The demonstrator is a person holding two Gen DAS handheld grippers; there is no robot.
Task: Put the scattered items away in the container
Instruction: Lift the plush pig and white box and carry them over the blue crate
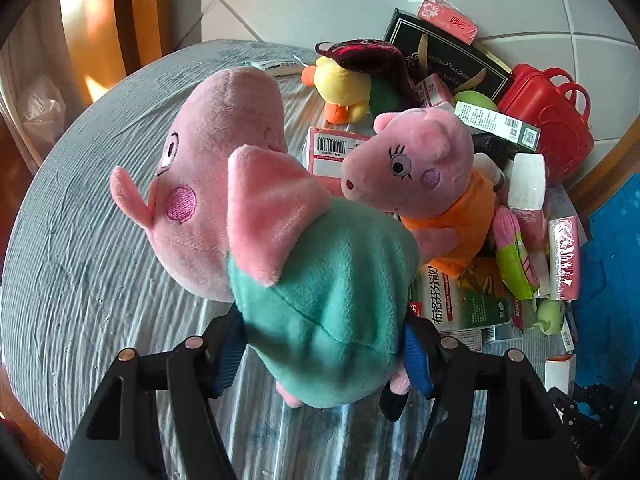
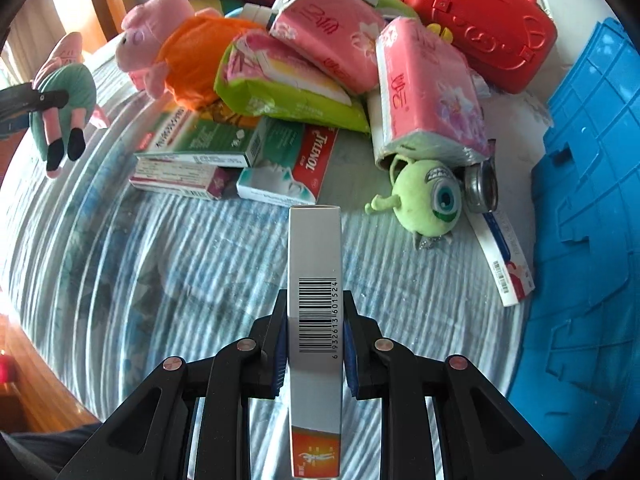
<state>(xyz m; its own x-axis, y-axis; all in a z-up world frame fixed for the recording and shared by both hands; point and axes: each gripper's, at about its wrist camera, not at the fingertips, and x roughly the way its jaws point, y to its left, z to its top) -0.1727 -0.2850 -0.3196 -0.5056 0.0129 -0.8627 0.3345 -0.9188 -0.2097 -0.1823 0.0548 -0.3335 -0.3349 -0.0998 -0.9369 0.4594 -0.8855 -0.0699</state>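
My left gripper (image 1: pixel 320 356) is shut on a pink pig plush in a green dress (image 1: pixel 320 280) and holds it above the round table; it also shows at the left of the right wrist view (image 2: pixel 64 96). My right gripper (image 2: pixel 315 340) is shut on a narrow grey-white box with a barcode (image 2: pixel 315 280), held edge-up above the table. A blue plastic container (image 2: pixel 592 240) stands at the right edge of the table. A second pig plush in an orange dress (image 1: pixel 432 184) lies in the pile beyond.
The table has a grey-blue ribbed cloth (image 2: pixel 160 260). The pile holds pink tissue packs (image 2: pixel 428 88), medicine boxes (image 2: pixel 208 148), a green one-eyed plush (image 2: pixel 428 200), a red toy case (image 2: pixel 480 20), a yellow duck plush (image 1: pixel 344 88) and a black box (image 1: pixel 440 56).
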